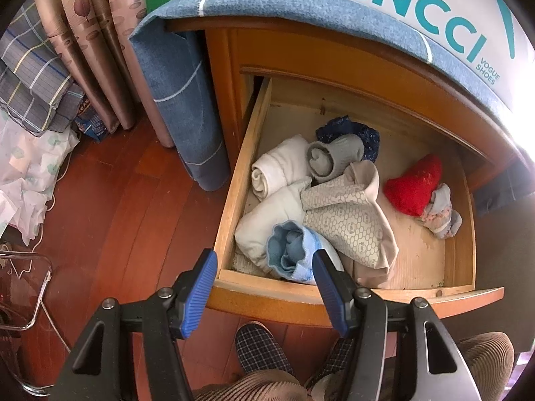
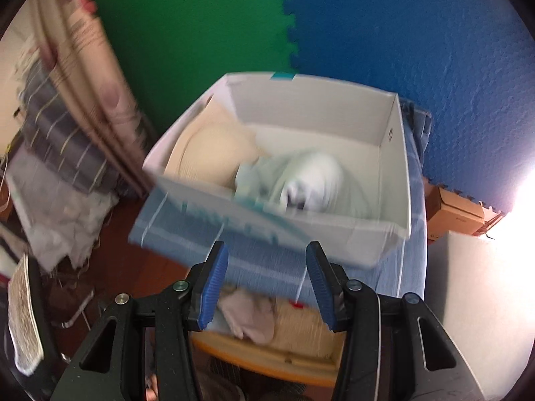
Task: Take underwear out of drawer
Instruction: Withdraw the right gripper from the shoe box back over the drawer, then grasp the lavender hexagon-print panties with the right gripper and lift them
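Note:
The wooden drawer stands pulled out and holds several rolled garments: white rolls, a grey roll, a patterned beige piece, a red one and a light blue roll. My left gripper hangs open above the drawer's front left corner, holding nothing. In the blurred right wrist view, my right gripper is open and empty in front of a white box. In the box lie a pale green-white garment and a beige item.
The white box sits on a blue cloth over the cabinet top. Curtains, folded plaid fabric and a clear stool stand to the left on the wood floor. A person's slippers are below the drawer front.

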### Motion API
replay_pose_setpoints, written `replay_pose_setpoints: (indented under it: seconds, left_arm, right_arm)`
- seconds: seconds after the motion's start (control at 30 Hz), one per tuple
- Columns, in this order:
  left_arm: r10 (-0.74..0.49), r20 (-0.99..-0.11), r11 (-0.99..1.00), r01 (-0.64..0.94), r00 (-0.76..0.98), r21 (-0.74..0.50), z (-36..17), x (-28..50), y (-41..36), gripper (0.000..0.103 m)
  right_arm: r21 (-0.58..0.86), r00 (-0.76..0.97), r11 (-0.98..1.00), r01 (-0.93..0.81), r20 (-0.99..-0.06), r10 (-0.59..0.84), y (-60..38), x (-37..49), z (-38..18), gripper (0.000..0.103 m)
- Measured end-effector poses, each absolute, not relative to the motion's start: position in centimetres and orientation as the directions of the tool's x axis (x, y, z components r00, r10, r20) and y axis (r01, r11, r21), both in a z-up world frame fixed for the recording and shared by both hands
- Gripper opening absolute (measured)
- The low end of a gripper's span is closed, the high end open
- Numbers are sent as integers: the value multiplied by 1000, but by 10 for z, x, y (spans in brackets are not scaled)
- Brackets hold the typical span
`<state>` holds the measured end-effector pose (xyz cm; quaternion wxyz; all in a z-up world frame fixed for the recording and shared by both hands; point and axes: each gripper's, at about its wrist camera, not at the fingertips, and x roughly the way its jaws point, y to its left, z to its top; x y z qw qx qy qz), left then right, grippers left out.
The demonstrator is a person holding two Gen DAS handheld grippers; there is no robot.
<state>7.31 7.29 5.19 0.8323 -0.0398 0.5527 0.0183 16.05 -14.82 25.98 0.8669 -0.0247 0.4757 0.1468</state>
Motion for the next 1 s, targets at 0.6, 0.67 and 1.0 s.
replay_pose_setpoints:
  seconds: [0.6,0.67,1.0]
  left_arm:
    - [-177,-872,946,-167,457,-279,60,65,116,61]
    - [-185,-869,944,-163,458,-287,60,65,116,61]
    - [-218,-854,927,-173,472,-332,58,63,123,61]
  right_arm:
    - [153,206,915,-373,-948,243,-109,117,83,46]
    - [147,185,920,-362,-957,225,-101,123,60,46]
    - [77,137,911,-404,-980,144,-65,154,-2,58]
